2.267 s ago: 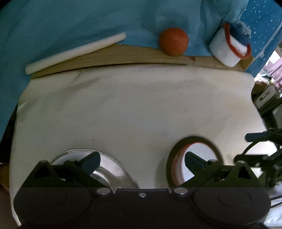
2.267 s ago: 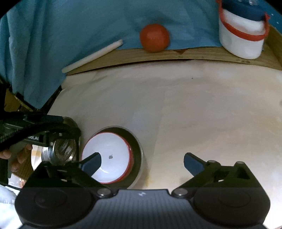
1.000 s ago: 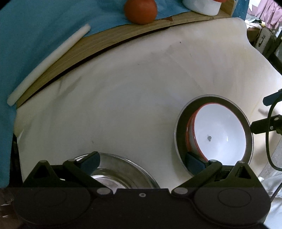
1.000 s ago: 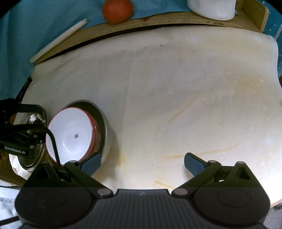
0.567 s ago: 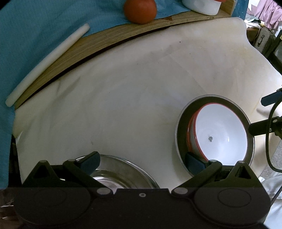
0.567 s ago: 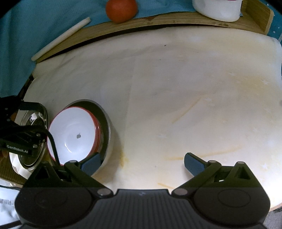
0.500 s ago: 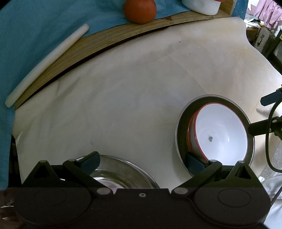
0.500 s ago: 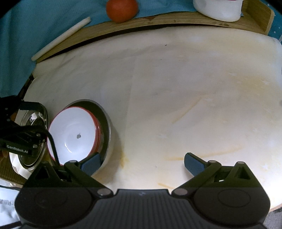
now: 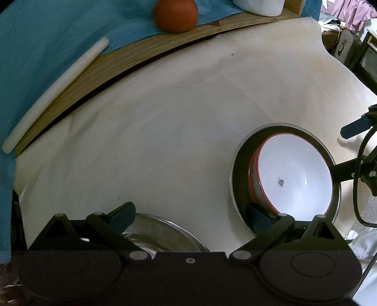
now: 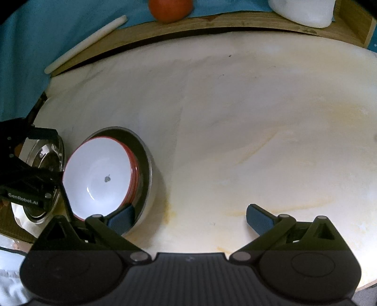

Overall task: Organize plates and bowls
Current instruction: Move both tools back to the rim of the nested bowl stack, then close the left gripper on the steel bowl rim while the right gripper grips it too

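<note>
Two hand-held grippers hang over a cream-covered surface [image 10: 235, 122] set with stacked dishes. A white bowl [image 10: 99, 176] with a red rim sits nested inside a larger, dark-walled metal bowl [image 10: 145, 155] at the near left of the right wrist view; in the left wrist view the same white bowl [image 9: 297, 174] appears at the near right, tilted a little within the metal bowl [image 9: 242, 164]. A shiny steel bowl [image 9: 165, 230] lies just beside the pair, directly beneath the left gripper [image 9: 190, 215], whose fingers stand wide apart and hold nothing. In the right wrist view this steel bowl [image 10: 44, 164] shows at the far left edge, partly covered by the left gripper's black body.

The right gripper [image 10: 190, 215] is likewise spread open and empty, its left fingertip over the near rim of the metal bowl and its right fingertip over bare cloth; whether the left tip touches the rim cannot be told.

Along the far side, a wooden board [image 10: 212, 26] carries a white rod [image 9: 54, 94], an orange-red ball [image 9: 175, 15] and a white container [image 10: 304, 11], on blue fabric [image 9: 47, 35].
</note>
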The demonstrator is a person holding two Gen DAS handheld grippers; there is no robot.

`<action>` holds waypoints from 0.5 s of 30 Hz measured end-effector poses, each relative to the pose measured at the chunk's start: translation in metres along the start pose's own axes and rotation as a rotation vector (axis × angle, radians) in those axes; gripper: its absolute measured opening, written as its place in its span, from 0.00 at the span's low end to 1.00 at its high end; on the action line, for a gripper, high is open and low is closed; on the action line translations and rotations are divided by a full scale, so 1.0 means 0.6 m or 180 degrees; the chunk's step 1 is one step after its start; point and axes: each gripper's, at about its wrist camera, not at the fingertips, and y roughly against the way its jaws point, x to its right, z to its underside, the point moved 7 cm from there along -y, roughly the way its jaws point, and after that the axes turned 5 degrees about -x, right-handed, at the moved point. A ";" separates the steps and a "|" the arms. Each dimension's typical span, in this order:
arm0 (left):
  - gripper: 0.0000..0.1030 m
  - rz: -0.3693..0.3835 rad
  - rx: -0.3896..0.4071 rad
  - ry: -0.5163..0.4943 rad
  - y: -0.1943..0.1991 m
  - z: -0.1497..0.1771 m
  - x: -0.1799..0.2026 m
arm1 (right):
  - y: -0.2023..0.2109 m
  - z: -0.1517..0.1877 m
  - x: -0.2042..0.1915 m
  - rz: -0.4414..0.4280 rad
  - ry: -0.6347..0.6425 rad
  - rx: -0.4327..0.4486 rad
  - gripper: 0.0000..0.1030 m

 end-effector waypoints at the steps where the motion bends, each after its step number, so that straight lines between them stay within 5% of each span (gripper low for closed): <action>1: 0.94 0.0015 0.0007 -0.0003 0.000 0.000 0.001 | 0.000 0.001 0.001 -0.0013 -0.0010 -0.0001 0.99; 6: 0.81 0.0097 0.0064 -0.0061 0.002 -0.003 0.008 | 0.000 0.002 -0.001 -0.0043 0.0017 0.0017 0.96; 15: 0.40 0.0434 0.0085 0.0020 0.005 -0.007 0.022 | 0.011 -0.002 -0.007 -0.0193 0.0119 0.0048 0.80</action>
